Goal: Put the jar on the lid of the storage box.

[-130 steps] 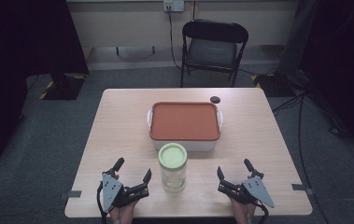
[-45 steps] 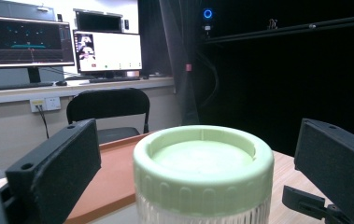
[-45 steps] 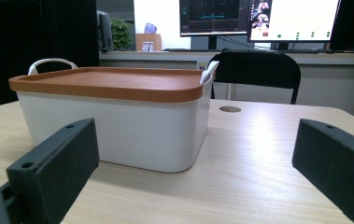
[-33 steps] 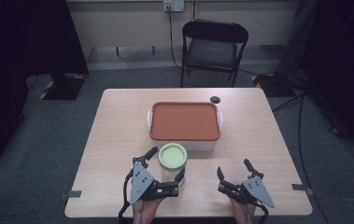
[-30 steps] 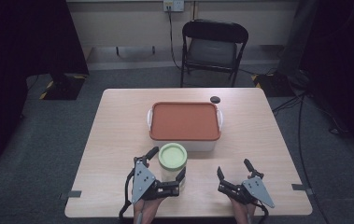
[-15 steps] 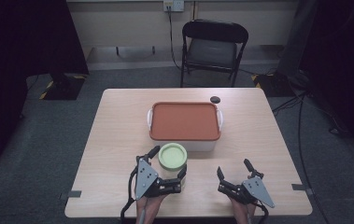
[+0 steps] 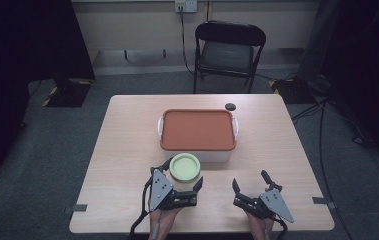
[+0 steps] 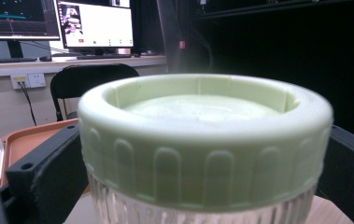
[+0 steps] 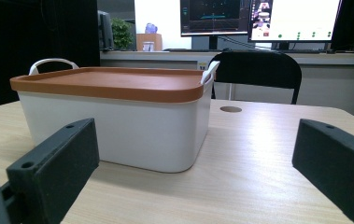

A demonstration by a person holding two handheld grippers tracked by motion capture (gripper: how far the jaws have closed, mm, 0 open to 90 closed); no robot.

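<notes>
2 tongs are at the near edge of the bench [image 7: 127, 150], and only 1 has moved. Against the frame 4.3 s ago, we note that the left tongs [image 7: 183, 176] have travelled right and forward from their resting spot and now straddle the jar [image 7: 184, 171], which stands where it stood, just in front of the white box [image 7: 199, 155] with the orange lid [image 7: 198, 129]. In the left gripper view the jaws flank the jar at its green screw cap [image 8: 205, 140], 1 on each side; we cannot tell whether they press the glass or stand just clear. The right tongs [image 7: 251, 184] lie released, jaws spread wide, well to the right of the jar and unmoved. We judge the approach to be complete and the closing of the grip to be the step in hand. The jar is upright and the box lid is seated.
</notes>
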